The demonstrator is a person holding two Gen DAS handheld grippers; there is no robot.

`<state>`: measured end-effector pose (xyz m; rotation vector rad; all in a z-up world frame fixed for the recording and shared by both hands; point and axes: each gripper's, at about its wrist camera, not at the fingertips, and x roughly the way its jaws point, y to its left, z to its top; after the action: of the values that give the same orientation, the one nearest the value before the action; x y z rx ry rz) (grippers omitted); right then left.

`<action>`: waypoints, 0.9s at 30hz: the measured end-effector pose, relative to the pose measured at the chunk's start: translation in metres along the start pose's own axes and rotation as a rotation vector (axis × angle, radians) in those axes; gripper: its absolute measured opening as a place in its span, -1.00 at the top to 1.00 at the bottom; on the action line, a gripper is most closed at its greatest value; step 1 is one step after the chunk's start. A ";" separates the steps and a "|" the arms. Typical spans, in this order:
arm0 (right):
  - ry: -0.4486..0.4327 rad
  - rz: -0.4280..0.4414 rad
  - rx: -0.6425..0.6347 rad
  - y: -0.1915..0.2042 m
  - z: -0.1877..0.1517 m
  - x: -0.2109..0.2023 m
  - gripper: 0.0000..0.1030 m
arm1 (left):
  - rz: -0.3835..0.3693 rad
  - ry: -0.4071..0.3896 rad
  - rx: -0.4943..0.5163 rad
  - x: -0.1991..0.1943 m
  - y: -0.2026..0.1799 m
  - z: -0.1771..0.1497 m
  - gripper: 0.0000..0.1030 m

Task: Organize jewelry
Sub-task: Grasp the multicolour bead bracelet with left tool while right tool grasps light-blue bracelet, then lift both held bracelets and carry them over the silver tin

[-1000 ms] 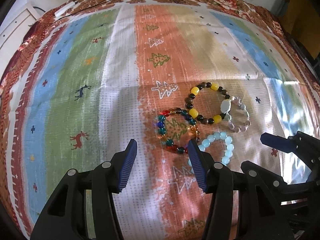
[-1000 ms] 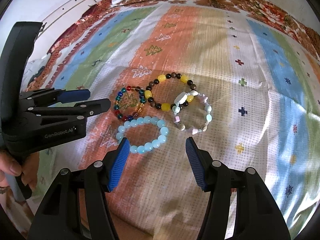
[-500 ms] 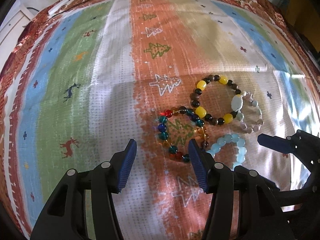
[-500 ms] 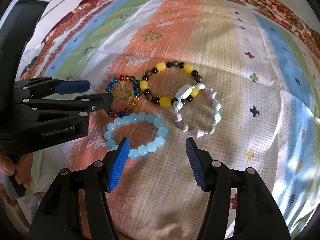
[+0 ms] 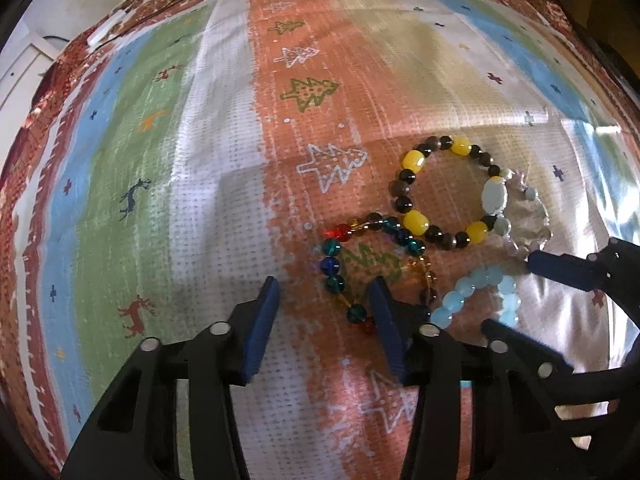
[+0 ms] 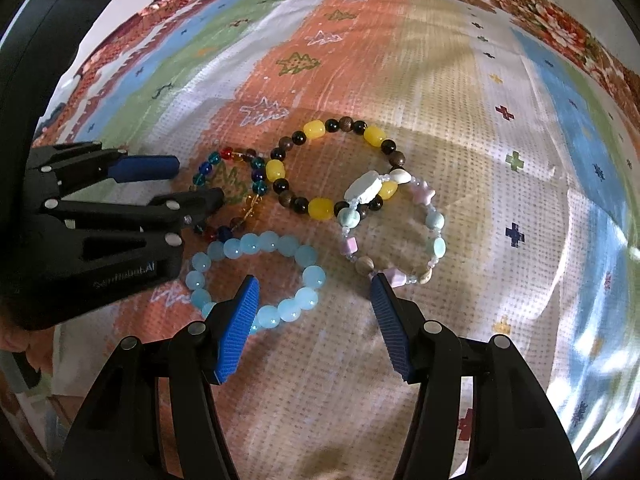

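Narrowing but empty, both grippers, left [image 5: 324, 312] and right [image 6: 314, 308], have dropped closer to four bracelets [image 6: 316, 204] clustered mid-frame on the cloth [image 6: 460, 100]; pickup looks imminent.

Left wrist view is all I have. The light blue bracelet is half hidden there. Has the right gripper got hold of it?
Observer: No. The right gripper is open. Its jaws have just been closing, with near beads of the light blue bracelet between them, not pinched.
Operator: Is the pale bracelet beside it a whole loop?
Observer: Yes. The pastel bracelet is a closed loop, and its near beads lie just beyond that gripper's right fingertip.
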<state>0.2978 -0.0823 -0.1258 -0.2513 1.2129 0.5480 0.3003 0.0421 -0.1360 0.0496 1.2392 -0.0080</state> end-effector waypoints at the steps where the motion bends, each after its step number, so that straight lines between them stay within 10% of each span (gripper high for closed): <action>1: 0.002 -0.004 -0.001 0.000 0.000 0.000 0.26 | -0.003 0.004 -0.010 0.000 0.002 0.000 0.36; 4: 0.005 -0.014 -0.010 0.000 -0.001 0.000 0.61 | -0.018 0.019 -0.024 0.000 0.008 0.001 0.80; 27: -0.140 0.014 0.004 0.011 -0.014 -0.067 0.77 | -0.125 -0.097 -0.053 -0.071 0.004 -0.011 0.83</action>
<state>0.2645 -0.0974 -0.0670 -0.1975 1.0807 0.5657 0.2664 0.0450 -0.0721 -0.0738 1.1435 -0.0852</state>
